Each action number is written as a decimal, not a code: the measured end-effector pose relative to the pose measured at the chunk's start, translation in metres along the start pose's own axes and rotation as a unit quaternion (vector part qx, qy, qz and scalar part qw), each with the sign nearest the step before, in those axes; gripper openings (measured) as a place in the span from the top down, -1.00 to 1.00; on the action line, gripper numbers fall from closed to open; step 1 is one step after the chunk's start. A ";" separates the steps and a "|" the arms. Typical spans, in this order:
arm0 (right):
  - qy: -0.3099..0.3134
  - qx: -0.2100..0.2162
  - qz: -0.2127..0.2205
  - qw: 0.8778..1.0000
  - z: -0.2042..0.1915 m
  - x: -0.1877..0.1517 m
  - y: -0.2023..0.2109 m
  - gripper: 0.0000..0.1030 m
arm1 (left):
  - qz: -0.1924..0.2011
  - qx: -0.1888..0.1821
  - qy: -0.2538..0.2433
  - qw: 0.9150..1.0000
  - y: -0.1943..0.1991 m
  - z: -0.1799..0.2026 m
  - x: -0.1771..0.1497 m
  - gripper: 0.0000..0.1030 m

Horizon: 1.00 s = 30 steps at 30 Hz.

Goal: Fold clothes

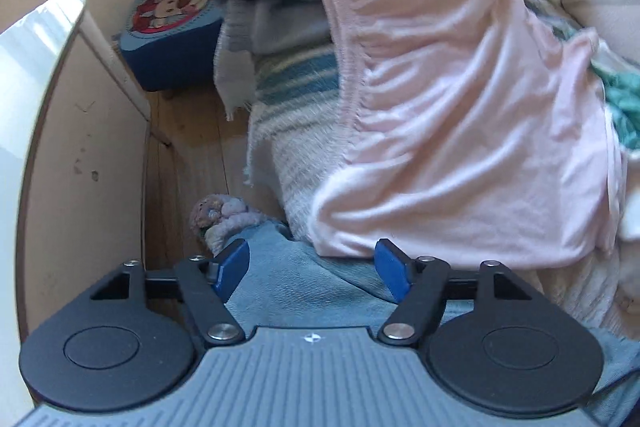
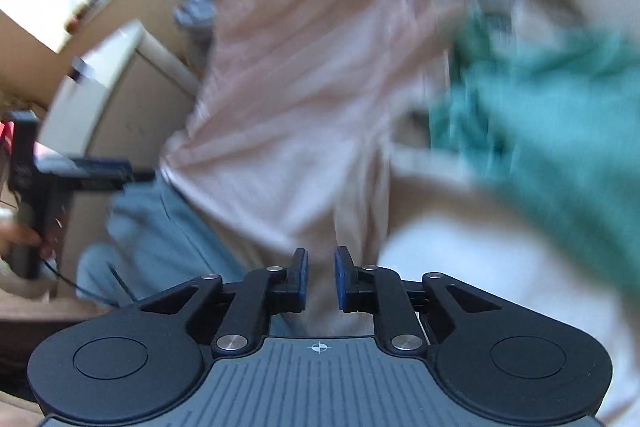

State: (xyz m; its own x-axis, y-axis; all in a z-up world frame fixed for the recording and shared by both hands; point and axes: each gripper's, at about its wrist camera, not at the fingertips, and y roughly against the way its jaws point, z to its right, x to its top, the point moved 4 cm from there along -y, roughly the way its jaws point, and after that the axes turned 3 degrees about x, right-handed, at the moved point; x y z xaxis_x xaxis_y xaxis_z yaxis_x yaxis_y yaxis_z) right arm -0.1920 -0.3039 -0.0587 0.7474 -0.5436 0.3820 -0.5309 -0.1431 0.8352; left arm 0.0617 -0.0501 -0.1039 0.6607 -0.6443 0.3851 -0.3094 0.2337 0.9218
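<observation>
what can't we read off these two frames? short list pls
- Right wrist view: motion blur throughout. The pink garment and teal cloth show no edges or folds.
- Right claw: fingers close together; whether fabric is pinched between them is unclear.
- Left wrist view: the pink garment covers the pile beneath it; the far items are too small to identify.
- Left claw: open, empty; its body hides the denim below.

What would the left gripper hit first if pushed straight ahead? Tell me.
Probably the pink garment: its lower edge lies just beyond the open left gripper, above the blue denim beneath the fingers. Depth is uncertain.
</observation>
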 end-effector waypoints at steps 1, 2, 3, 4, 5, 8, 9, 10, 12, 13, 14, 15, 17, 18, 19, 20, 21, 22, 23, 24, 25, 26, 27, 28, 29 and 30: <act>0.009 0.000 0.019 1.000 -0.001 0.013 0.007 0.63 | 0.011 0.002 0.005 1.000 0.005 -0.002 0.008 -0.32; 0.014 0.007 0.034 0.999 -0.001 0.026 0.013 0.61 | 0.025 0.005 0.009 1.000 0.011 -0.005 0.016 -0.35; 0.020 0.011 0.049 0.999 0.000 0.039 0.016 0.56 | 0.039 0.006 0.013 0.999 0.017 -0.006 0.026 -0.38; 0.027 0.010 0.064 0.998 0.001 0.054 0.018 0.50 | 0.056 0.006 0.016 0.998 0.024 -0.006 0.035 -0.44; 0.033 0.006 0.074 0.997 0.003 0.067 0.019 0.46 | 0.075 0.004 0.021 0.997 0.028 -0.007 0.046 -0.49; 0.045 0.000 0.094 0.995 0.011 0.105 0.016 0.37 | 0.130 -0.003 0.035 0.991 0.037 -0.007 0.082 -0.56; 0.050 -0.002 0.099 0.994 0.013 0.114 0.017 0.37 | 0.145 -0.003 0.040 0.989 0.036 -0.006 0.094 -0.61; 0.056 -0.005 0.106 0.993 0.014 0.125 0.016 0.37 | 0.160 -0.003 0.044 0.986 0.035 -0.006 0.106 -0.65; 0.063 -0.007 0.122 0.991 0.019 0.145 0.015 0.32 | 0.180 -0.007 0.046 0.983 0.023 -0.001 0.130 -0.75; 0.068 -0.010 0.133 0.989 0.021 0.155 0.013 0.20 | 0.190 -0.009 0.046 0.981 0.017 0.002 0.142 -0.75; 0.072 -0.014 0.144 0.987 0.023 0.165 0.011 0.11 | 0.193 -0.014 0.046 0.980 0.010 0.003 0.153 -0.75; 0.075 -0.020 0.153 0.985 0.024 0.173 0.009 -0.09 | 0.189 -0.021 0.045 0.981 0.001 0.004 0.162 -0.75; 0.079 -0.021 0.169 0.982 0.025 0.187 0.003 -0.27 | 0.174 -0.034 0.045 0.983 -0.020 0.007 0.179 -0.75; 0.082 -0.021 0.176 0.981 0.026 0.193 -0.001 -0.42 | 0.167 -0.040 0.046 0.984 -0.029 0.009 0.185 -0.75; 0.084 -0.023 0.183 0.979 0.026 0.199 -0.004 -0.54 | 0.159 -0.043 0.048 0.985 -0.037 0.009 0.191 -0.75; 0.086 -0.026 0.186 0.978 0.027 0.205 -0.008 -0.59 | 0.151 -0.044 0.051 0.986 -0.045 0.011 0.197 -0.75; 0.089 -0.031 0.187 0.978 0.028 0.210 -0.014 -0.65 | 0.145 -0.047 0.054 0.987 -0.051 0.011 0.201 -0.75; 0.088 -0.035 0.188 0.978 0.031 0.216 -0.020 -0.67 | 0.143 -0.049 0.056 0.987 -0.055 0.012 0.206 -0.75; 0.087 -0.038 0.190 0.977 0.034 0.223 -0.025 -0.67 | 0.146 -0.049 0.056 0.987 -0.056 0.012 0.208 -0.75; 0.084 -0.035 0.190 0.978 0.039 0.229 -0.030 -0.66 | 0.150 -0.050 0.053 0.986 -0.057 0.013 0.211 -0.75; 0.080 -0.034 0.190 0.978 0.044 0.237 -0.036 -0.66 | 0.154 -0.049 0.046 0.986 -0.059 0.016 0.215 -0.75; 0.079 -0.036 0.189 0.978 0.047 0.245 -0.041 -0.65 | 0.155 -0.046 0.038 0.986 -0.063 0.019 0.219 -0.75; 0.079 -0.039 0.187 0.978 0.051 0.253 -0.046 -0.63 | 0.154 -0.042 0.031 0.987 -0.066 0.020 0.222 -0.75; 0.079 -0.045 0.180 0.979 0.055 0.263 -0.054 -0.63 | 0.151 -0.037 0.026 0.987 -0.071 0.022 0.225 -0.75; 0.079 -0.050 0.173 0.980 0.059 0.272 -0.061 -0.61 | 0.149 -0.034 0.026 0.988 -0.076 0.022 0.228 -0.75; 0.076 -0.053 0.165 0.982 0.062 0.280 -0.070 -0.54 | 0.147 -0.035 0.029 0.988 -0.081 0.022 0.231 -0.75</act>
State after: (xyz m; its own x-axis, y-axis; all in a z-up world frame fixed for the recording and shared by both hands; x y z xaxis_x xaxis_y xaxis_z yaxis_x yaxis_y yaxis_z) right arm 0.0294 -0.4972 -0.0348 0.5961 -0.4152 0.6872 -0.7161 0.1121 0.6890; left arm 0.2244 -0.2337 -0.0905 0.5879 -0.4984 0.6371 -0.4476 0.4555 0.7695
